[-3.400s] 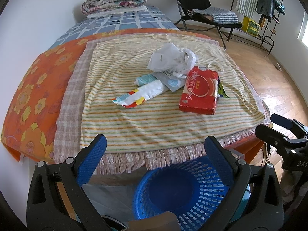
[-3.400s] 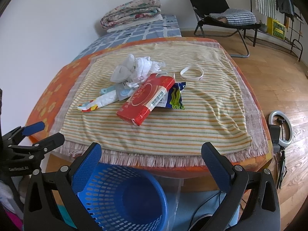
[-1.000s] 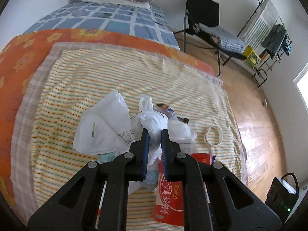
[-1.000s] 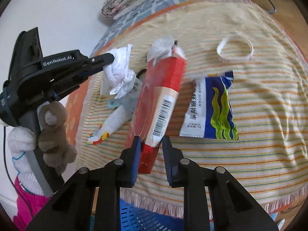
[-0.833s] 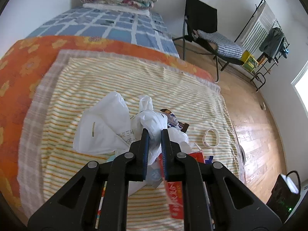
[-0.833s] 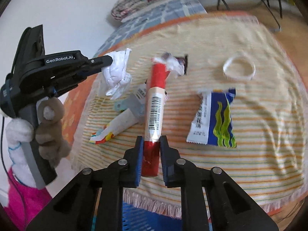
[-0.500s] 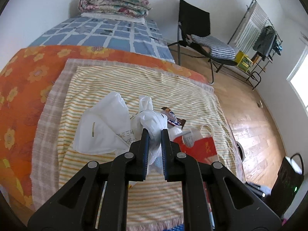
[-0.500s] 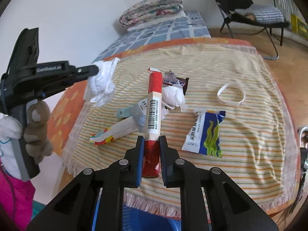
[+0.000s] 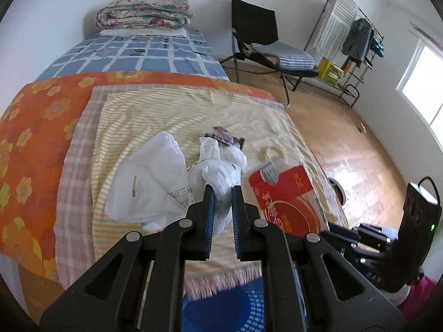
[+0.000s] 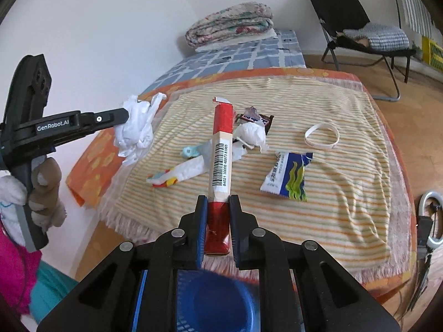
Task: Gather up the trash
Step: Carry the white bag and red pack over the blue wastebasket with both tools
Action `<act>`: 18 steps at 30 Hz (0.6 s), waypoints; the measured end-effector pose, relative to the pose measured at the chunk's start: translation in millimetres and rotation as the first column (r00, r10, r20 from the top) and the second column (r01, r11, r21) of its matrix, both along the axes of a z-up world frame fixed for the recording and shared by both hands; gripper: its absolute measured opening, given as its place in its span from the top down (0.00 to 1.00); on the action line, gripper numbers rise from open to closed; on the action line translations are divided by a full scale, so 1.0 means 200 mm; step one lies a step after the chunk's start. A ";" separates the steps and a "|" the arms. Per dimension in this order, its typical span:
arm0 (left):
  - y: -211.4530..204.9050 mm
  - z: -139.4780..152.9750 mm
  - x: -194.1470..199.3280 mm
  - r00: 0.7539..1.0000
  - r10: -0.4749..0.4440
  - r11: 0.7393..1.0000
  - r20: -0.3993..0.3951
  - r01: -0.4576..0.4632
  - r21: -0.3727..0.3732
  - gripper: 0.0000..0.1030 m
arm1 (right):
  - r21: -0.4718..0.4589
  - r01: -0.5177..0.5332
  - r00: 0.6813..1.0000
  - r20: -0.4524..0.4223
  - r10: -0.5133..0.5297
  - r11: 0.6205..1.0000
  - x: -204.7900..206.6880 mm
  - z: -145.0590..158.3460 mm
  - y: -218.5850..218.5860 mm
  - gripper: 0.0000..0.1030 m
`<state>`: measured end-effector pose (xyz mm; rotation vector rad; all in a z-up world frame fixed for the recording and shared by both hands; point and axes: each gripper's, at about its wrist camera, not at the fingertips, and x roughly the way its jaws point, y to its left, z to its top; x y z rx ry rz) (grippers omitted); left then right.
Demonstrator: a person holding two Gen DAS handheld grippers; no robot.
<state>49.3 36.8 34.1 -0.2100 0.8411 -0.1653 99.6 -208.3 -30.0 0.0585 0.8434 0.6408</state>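
While our left gripper (image 9: pixel 221 189) pinches a crumpled white bag (image 9: pixel 218 174) between jaws drawn almost together, our right gripper (image 10: pixel 218 197) clamps the lower end of a red box (image 10: pixel 220 149), jaws nearly closed on it. We hold both clear of the bed; the right view shows the bag (image 10: pixel 137 130) dangling from the left gripper's tip (image 10: pixel 126 114) out past the bed's left edge, and the box standing nearly upright over the near edge. Below both grippers sits a blue basket (image 10: pixel 218 301), blurred, just in front of the fringe. On the striped blanket (image 10: pixel 346 182) lie the remaining pieces: a blue and green wrapper (image 10: pixel 289 177), a white band (image 10: pixel 321 135), a tissue wad (image 10: pixel 250 135) touching a dark candy wrapper (image 10: pixel 256 119), and a colourful tube (image 10: pixel 177 174). Farther back we see a folded quilt (image 10: pixel 229 25) and a black chair (image 10: pixel 357 13).
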 end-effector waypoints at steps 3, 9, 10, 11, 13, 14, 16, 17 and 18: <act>-0.03 -0.01 -0.10 1.000 -0.022 1.000 0.004 0.022 0.009 0.90 | 0.004 -0.013 1.000 0.006 0.013 1.000 -0.08 -0.01 -0.01 0.87; -0.10 -0.06 -0.30 0.998 -0.063 0.998 -0.002 0.063 0.028 0.90 | -0.021 -0.070 0.996 0.045 0.071 0.997 -0.28 -0.02 0.00 0.87; -0.11 -0.08 -0.33 0.998 -0.067 0.997 -0.005 0.067 0.029 0.90 | -0.026 -0.077 0.996 0.052 0.078 0.997 -0.31 -0.03 0.00 0.87; -0.11 -0.09 -0.35 0.998 -0.070 0.997 -0.008 0.070 0.031 0.90 | -0.030 -0.082 0.995 0.057 0.084 0.996 -0.33 -0.03 0.00 0.87; -0.12 -0.12 -0.41 0.997 -0.074 0.997 -0.019 0.075 0.035 0.90 | -0.032 -0.092 0.994 0.060 0.094 0.995 -0.38 -0.05 0.00 0.87; -0.13 -0.14 -0.43 0.997 -0.076 0.997 -0.026 0.077 0.033 0.90 | -0.032 -0.095 0.994 0.057 0.097 0.995 -0.40 -0.06 -0.01 0.87; -0.14 -0.19 -0.48 0.995 -0.084 0.996 -0.051 0.086 0.023 0.90 | -0.029 -0.097 0.994 0.044 0.099 0.995 -0.43 -0.08 -0.02 0.87; -0.14 -0.21 -0.50 0.994 -0.089 0.996 -0.060 0.091 0.020 0.90 | -0.026 -0.100 0.994 0.036 0.100 0.995 -0.45 -0.09 -0.03 0.87; -0.15 -0.24 -0.52 0.993 -0.096 0.995 -0.075 0.098 0.021 0.90 | -0.024 -0.103 0.994 0.025 0.103 0.994 -0.46 -0.11 -0.04 0.87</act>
